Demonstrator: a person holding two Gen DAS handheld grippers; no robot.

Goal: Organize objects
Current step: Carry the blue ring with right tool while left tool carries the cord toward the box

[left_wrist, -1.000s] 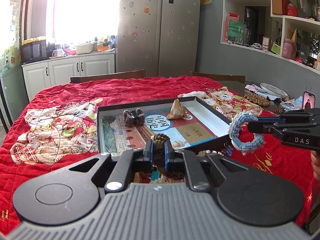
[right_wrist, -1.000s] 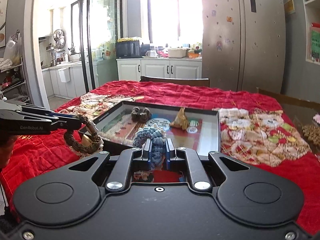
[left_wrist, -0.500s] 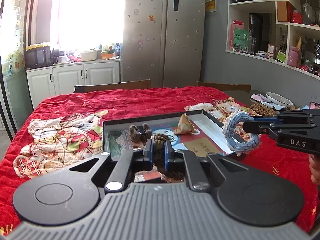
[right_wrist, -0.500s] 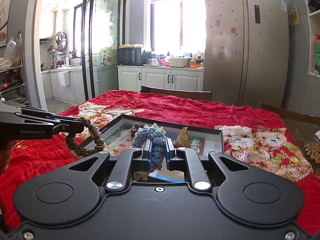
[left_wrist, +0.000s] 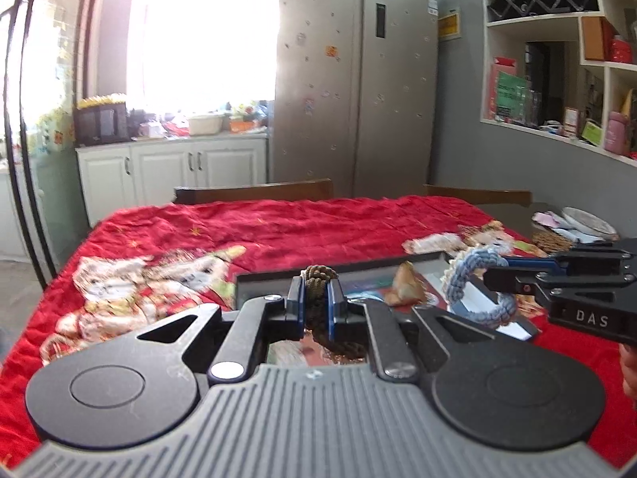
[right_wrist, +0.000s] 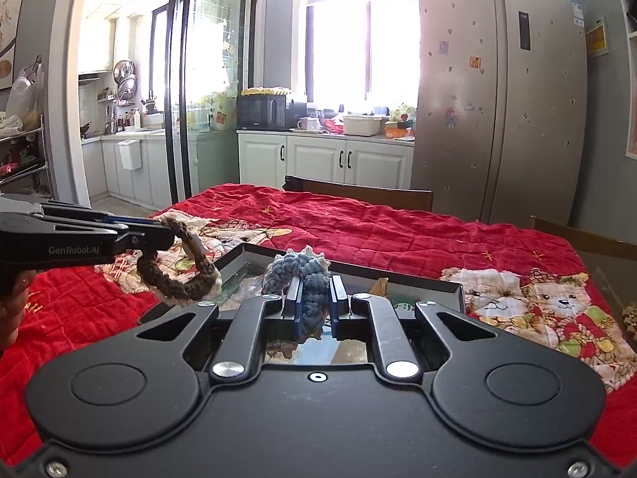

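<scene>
My left gripper [left_wrist: 316,298] is shut on a brown crocheted ring [left_wrist: 318,310] and holds it in the air above the near end of a shallow black tray [left_wrist: 338,273]. The ring also shows in the right wrist view [right_wrist: 179,275], hanging from the left gripper [right_wrist: 159,235]. My right gripper [right_wrist: 314,302] is shut on a blue crocheted ring [right_wrist: 310,298], also held above the tray [right_wrist: 422,281]; it shows in the left wrist view [left_wrist: 477,290]. A small tan cone-shaped object [left_wrist: 406,288] lies inside the tray.
The tray sits on a table under a red quilted cloth [left_wrist: 278,231] with bear prints. Wooden chairs [left_wrist: 254,191] stand at the far side. A plate and small items [left_wrist: 577,219] lie at the right end. A fridge [left_wrist: 358,79] and shelves stand behind.
Both grippers have lifted upward with their rings still held, so the tray sits lower in both views and the dark object inside it is hidden.
</scene>
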